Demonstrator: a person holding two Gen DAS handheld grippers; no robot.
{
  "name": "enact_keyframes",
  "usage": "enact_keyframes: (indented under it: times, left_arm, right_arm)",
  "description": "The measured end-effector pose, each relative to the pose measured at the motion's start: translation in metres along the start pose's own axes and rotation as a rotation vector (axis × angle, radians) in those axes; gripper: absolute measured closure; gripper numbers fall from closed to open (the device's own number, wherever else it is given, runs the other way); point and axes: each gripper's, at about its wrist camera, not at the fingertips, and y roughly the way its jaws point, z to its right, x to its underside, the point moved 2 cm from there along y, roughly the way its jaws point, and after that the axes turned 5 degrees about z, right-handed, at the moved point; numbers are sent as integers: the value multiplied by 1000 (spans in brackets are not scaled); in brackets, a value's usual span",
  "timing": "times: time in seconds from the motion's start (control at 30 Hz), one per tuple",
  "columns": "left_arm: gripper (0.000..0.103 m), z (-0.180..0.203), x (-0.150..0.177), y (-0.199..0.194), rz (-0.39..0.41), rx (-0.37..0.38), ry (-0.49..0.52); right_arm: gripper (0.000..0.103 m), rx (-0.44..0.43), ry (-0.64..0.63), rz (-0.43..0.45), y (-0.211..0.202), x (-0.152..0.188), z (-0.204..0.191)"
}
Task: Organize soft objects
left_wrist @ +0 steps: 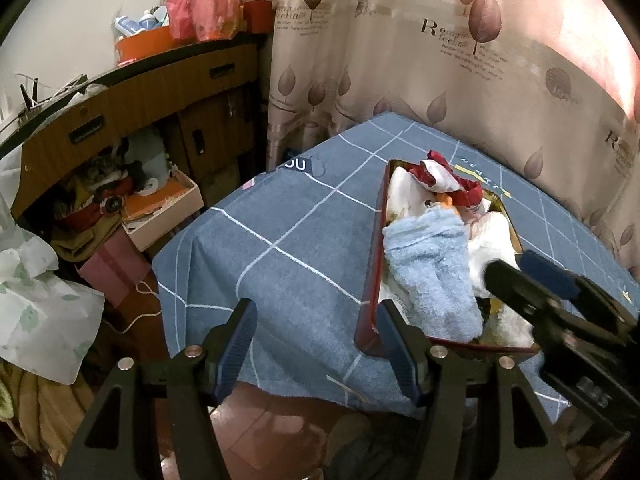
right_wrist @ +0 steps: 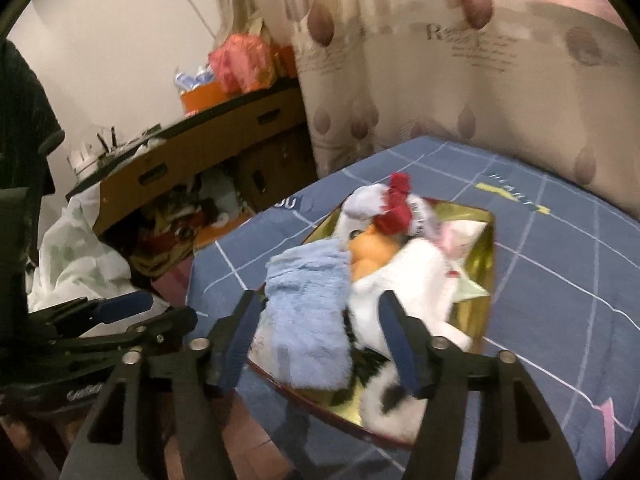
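A red box with a gold inside (left_wrist: 370, 280) (right_wrist: 486, 264) sits on the table and holds soft things. A light blue fluffy cloth (left_wrist: 432, 276) (right_wrist: 308, 320) lies in its near part. A white plush toy (right_wrist: 404, 292) with an orange beak (right_wrist: 370, 256) and a red-and-white cloth (left_wrist: 440, 176) (right_wrist: 400, 200) lie behind it. My left gripper (left_wrist: 316, 344) is open and empty over the table, left of the box. My right gripper (right_wrist: 318, 340) is open just above the blue cloth; it shows in the left wrist view (left_wrist: 520, 272) too.
A blue checked cloth (left_wrist: 280, 248) covers the table. A leaf-print curtain (left_wrist: 440, 48) hangs behind. On the left stand a wooden desk (left_wrist: 140, 96), cardboard boxes, a pink bag (left_wrist: 112, 272) and a white plastic bag (left_wrist: 36, 304).
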Motion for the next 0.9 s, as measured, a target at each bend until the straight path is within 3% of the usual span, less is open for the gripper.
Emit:
enact_keyframes:
  times: [0.17, 0.27, 0.37, 0.43, 0.57, 0.7, 0.9]
  left_arm:
    - [39, 4, -2, -7, 24, -3, 16]
    - [39, 8, -5, -19, 74, 4, 29]
    - [37, 15, -7, -42, 182, 40, 47]
    - [31, 21, -7, -57, 259, 59, 70]
    - [23, 44, -1, -79, 396, -13, 159]
    - [23, 59, 5, -87, 402, 0, 215]
    - [23, 55, 6, -81, 269, 125, 168]
  right_arm:
    - [38, 63, 0, 42, -29, 5, 6]
    - [29, 114, -13, 84, -47, 3, 6]
    - [21, 147, -16, 152, -71, -1, 2]
    - [17, 183, -21, 200, -88, -4, -1]
    - [4, 266, -36, 323, -122, -8, -8]
    - [1, 348, -60, 384, -146, -7, -12]
    - [1, 350, -27, 368, -158, -3, -7]
